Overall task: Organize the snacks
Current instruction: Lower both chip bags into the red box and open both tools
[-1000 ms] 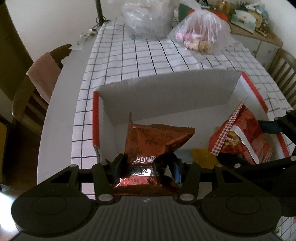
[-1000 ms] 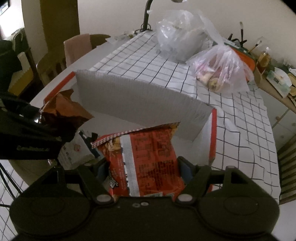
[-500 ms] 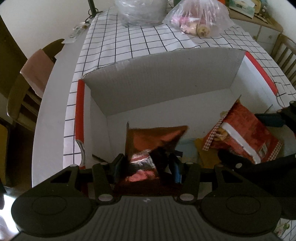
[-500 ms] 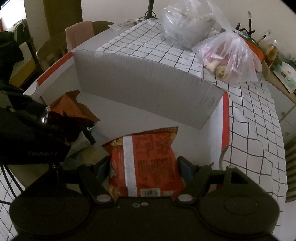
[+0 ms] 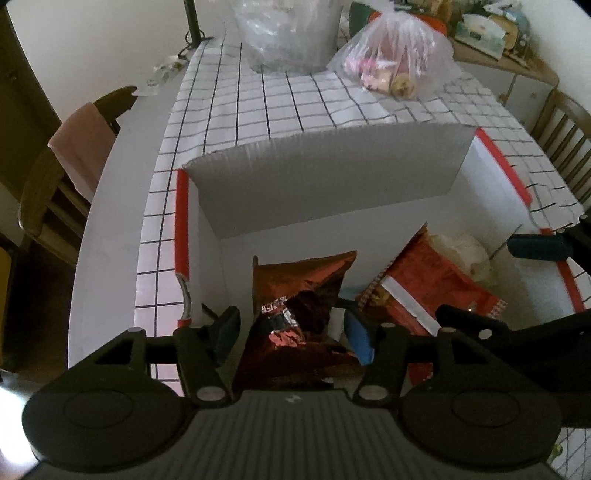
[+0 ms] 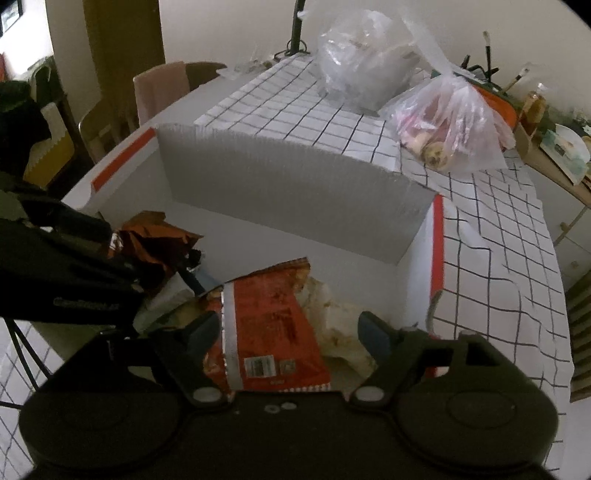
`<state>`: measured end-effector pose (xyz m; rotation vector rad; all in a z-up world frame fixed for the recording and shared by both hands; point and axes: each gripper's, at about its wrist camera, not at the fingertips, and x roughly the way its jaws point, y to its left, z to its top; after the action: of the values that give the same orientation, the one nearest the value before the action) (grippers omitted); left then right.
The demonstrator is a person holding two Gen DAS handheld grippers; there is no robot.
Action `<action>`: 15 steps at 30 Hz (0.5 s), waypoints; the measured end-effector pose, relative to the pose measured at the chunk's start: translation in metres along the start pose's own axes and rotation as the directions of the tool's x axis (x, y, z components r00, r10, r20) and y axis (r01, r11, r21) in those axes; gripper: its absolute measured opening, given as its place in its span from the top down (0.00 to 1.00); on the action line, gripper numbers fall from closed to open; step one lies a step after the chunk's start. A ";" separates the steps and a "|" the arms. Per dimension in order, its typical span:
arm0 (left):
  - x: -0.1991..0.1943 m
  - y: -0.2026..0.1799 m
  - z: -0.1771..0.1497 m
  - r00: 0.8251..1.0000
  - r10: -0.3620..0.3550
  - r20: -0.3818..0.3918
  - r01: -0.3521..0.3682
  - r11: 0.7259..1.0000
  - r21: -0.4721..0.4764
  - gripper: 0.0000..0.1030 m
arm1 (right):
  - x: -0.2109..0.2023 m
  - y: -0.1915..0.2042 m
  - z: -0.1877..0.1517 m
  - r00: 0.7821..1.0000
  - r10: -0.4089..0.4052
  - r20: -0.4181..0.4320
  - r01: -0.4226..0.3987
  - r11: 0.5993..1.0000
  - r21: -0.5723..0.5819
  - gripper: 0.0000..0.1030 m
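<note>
A white cardboard box with red tape (image 5: 369, 243) (image 6: 421, 258) sits on the checked tablecloth. A dark red foil snack bag (image 5: 299, 310) (image 6: 151, 240) lies in the box between the fingers of my left gripper (image 5: 291, 332), whose jaws stand apart with gaps on both sides of the bag. An orange-red snack packet (image 6: 269, 332) (image 5: 428, 280) lies in the box between the fingers of my right gripper (image 6: 288, 332), which is open wide. A pale bag (image 6: 340, 325) and other packets lie under it.
Two clear plastic bags (image 5: 395, 62) (image 5: 288, 33) stand on the table beyond the box, with a lamp stand (image 5: 192, 22) at the back. Wooden chairs stand at the left (image 5: 59, 177) and right (image 5: 565, 136). A cluttered cabinet (image 6: 554, 147) stands at the right.
Both grippers lowered their bags into the box and opened. The dark red bag and the orange-red packet now rest loose inside it.
</note>
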<state>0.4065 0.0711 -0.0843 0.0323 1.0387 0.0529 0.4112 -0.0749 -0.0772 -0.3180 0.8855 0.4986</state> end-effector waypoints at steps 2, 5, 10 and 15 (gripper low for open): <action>-0.009 0.001 -0.002 1.000 -0.008 0.019 0.008 1.000 -0.003 0.40 | -0.009 -0.001 -0.001 1.000 0.006 0.018 -0.006 1.000 0.012 0.18; -0.024 0.001 -0.006 0.999 -0.016 0.051 0.017 1.000 -0.012 0.38 | -0.025 -0.002 -0.003 0.999 0.020 0.049 -0.021 0.999 0.028 0.15; -0.053 0.002 -0.014 0.993 -0.035 0.115 0.037 0.999 -0.019 0.37 | -0.053 0.000 -0.008 0.995 0.026 0.101 -0.030 0.999 0.041 0.13; -0.083 0.004 -0.025 0.983 -0.047 0.177 0.053 0.998 -0.029 0.35 | -0.079 0.004 -0.014 0.988 0.032 0.149 -0.042 0.997 0.062 0.12</action>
<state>0.3430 0.0705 -0.0256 -0.0194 0.8608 0.0212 0.3577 -0.1004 -0.0227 -0.2029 0.7624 0.5203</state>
